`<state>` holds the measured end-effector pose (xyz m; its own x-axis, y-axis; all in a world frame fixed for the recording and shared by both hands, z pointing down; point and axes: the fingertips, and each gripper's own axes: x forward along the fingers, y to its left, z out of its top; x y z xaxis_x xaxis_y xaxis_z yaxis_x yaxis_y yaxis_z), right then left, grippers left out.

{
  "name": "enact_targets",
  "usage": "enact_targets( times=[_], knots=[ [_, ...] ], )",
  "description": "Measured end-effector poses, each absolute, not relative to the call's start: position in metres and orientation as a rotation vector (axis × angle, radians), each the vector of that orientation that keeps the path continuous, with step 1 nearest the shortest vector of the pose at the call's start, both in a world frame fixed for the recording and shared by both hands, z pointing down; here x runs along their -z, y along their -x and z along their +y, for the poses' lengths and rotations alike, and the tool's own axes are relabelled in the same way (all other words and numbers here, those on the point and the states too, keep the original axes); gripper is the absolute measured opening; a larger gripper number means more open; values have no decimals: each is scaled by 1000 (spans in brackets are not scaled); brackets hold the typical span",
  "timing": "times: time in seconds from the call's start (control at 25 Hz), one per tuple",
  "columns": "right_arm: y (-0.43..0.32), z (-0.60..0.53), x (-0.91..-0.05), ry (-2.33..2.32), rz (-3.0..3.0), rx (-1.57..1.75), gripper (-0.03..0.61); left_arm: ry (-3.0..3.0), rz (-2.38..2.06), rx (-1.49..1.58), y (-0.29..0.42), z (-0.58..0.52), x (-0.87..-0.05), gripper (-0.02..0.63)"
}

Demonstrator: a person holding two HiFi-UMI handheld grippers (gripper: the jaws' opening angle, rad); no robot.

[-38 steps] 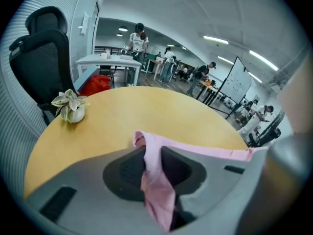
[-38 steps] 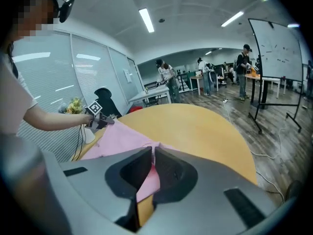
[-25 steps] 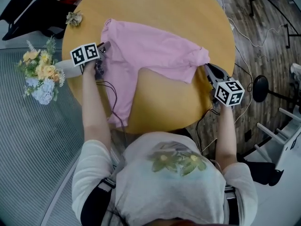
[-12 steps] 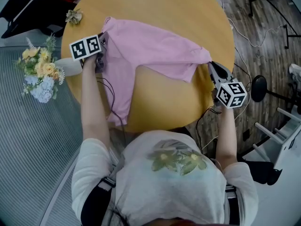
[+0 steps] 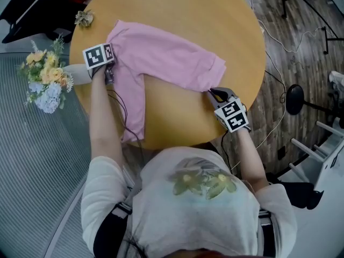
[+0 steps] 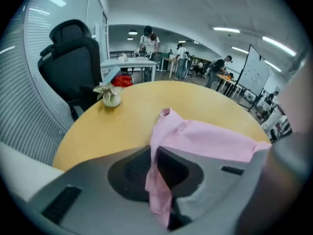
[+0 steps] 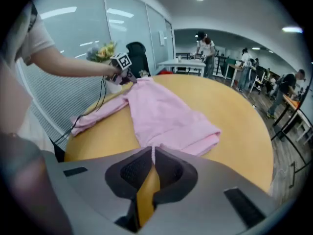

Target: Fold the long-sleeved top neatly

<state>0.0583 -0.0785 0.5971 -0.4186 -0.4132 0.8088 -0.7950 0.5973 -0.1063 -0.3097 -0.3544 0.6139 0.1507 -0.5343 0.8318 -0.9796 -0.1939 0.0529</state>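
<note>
A pink long-sleeved top (image 5: pixel 161 55) lies spread on the round wooden table (image 5: pixel 215 15), one sleeve (image 5: pixel 131 117) trailing toward the near edge. My left gripper (image 5: pixel 110 75) is at the top's left side, shut on a fold of pink cloth (image 6: pixel 159 180) that runs up between its jaws. My right gripper (image 5: pixel 213 93) is at the top's right lower corner, its jaws shut on a thin edge of the fabric (image 7: pixel 152 153). In the right gripper view the top (image 7: pixel 166 116) stretches away to the left gripper (image 7: pixel 122 75).
A flower bouquet (image 5: pixel 45 82) stands off the table's left side. A small dried-flower ornament (image 5: pixel 84 19) sits on the far left rim. Cables hang over the near edge (image 5: pixel 121 104). A black office chair (image 6: pixel 73 58) stands beyond the table; people work far behind.
The left gripper's jaws shut on the cloth at the top's left side. The right gripper moved left and nearer me with the hem, drawing the right part of the top inward.
</note>
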Motion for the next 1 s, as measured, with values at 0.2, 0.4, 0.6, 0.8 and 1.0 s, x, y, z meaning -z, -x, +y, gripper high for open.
enact_targets(
  times=[0.2,0.4,0.6,0.8,1.0],
  knots=[
    [-58,-55,-638,-897,-2005,-885,206,-1771,-1408,-858,305,-338,-630,102],
    [-99,-78,-603,-1124,-2083,-1087,210,-1894,-1435,-773,294,-322,-585,117],
    [-149,-134,-594,-1481,-2080,-1295,210,-1944,-1353,-747,269,-282,-573,117],
    [-153,-166,-626,-1600,-1945,-1534,199,-1883,-1265,-684,253,-234,-587,117],
    [-198,-169,-617,-1926,-1799,-1568,35,-1918,-1190,-723,242,-204,-591,117]
  ],
)
